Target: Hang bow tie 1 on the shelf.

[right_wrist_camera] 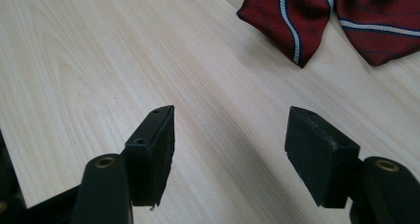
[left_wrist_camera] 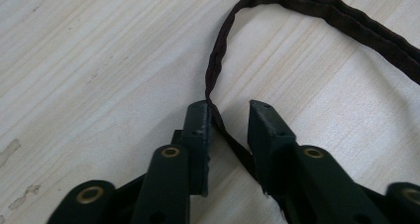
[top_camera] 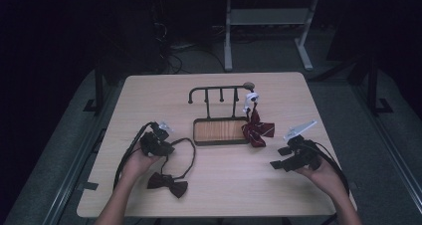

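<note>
Left of the small wooden-based rack (top_camera: 220, 130), the left gripper (top_camera: 158, 141) sits low on the pale wooden table (top_camera: 149, 93), its jaws parted a little with the dark brown neck strap (left_wrist_camera: 214, 70) of a bow tie running between them. The strap touches the inner face of one jaw and lies slack against the tabletop; the jaws have not closed on it. From there the strap loops toward the rack and back down to the dark bow tie (top_camera: 167, 183), which lies flat on the table, nearer the person than the rack. A red striped bow tie (top_camera: 257, 129) rests against the rack's right end. Right of the rack, the right gripper (top_camera: 288, 158) hovers with its jaws wide apart, holding nothing.
</note>
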Action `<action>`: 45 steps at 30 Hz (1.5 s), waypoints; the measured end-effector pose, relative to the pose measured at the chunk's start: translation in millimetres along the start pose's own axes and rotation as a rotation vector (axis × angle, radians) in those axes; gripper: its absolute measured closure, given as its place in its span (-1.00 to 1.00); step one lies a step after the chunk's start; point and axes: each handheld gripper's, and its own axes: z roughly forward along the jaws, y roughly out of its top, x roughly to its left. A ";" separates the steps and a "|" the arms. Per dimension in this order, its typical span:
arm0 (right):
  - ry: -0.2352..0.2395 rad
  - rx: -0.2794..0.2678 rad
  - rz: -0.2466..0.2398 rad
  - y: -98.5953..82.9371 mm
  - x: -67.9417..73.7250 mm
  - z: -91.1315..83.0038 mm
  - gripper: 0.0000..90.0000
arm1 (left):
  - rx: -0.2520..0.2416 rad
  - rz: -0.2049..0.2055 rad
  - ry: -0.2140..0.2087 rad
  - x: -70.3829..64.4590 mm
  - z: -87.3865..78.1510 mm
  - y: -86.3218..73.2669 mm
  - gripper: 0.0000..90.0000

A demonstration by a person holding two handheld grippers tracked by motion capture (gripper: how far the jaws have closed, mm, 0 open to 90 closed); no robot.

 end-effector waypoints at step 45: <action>0.003 0.004 0.018 -5.0 -6.3 5.1 -0.21 | -0.085 0.092 -0.081 -20.8 -39.2 4.6 0.99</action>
